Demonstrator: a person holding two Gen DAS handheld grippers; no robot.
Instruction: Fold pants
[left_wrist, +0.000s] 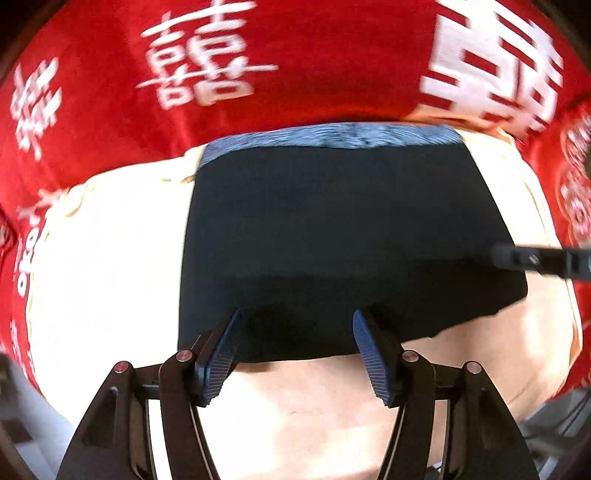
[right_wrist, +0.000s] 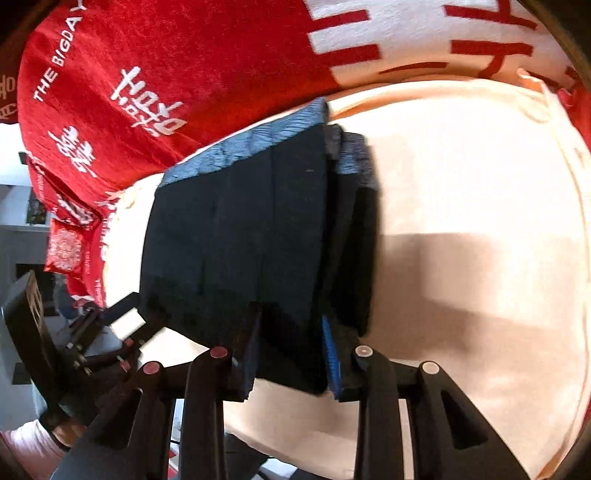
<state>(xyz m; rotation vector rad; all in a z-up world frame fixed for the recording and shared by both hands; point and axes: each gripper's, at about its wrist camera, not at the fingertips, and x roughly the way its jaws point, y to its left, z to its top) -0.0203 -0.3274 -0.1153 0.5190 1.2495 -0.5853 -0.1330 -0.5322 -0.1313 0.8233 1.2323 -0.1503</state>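
Observation:
Dark navy pants (left_wrist: 332, 236) with a blue-grey elastic waistband (left_wrist: 328, 136) lie folded on a cream patch of the red blanket. My left gripper (left_wrist: 295, 332) is open, its blue-padded fingers spread just over the near edge of the pants, holding nothing. In the right wrist view the pants (right_wrist: 251, 229) lie as a folded stack with the waistband (right_wrist: 251, 144) at the far end. My right gripper (right_wrist: 291, 328) has its jaws apart, with the near edge of the folded stack between the pads. The right gripper also shows at the edge of the left wrist view (left_wrist: 543, 258).
A red blanket (left_wrist: 110, 110) with white characters and a cream centre panel (left_wrist: 103, 266) covers the surface. The left gripper body (right_wrist: 85, 332) and a pink-sleeved wrist (right_wrist: 29, 443) show at lower left in the right wrist view. A grey floor lies beyond the blanket edge (right_wrist: 14, 206).

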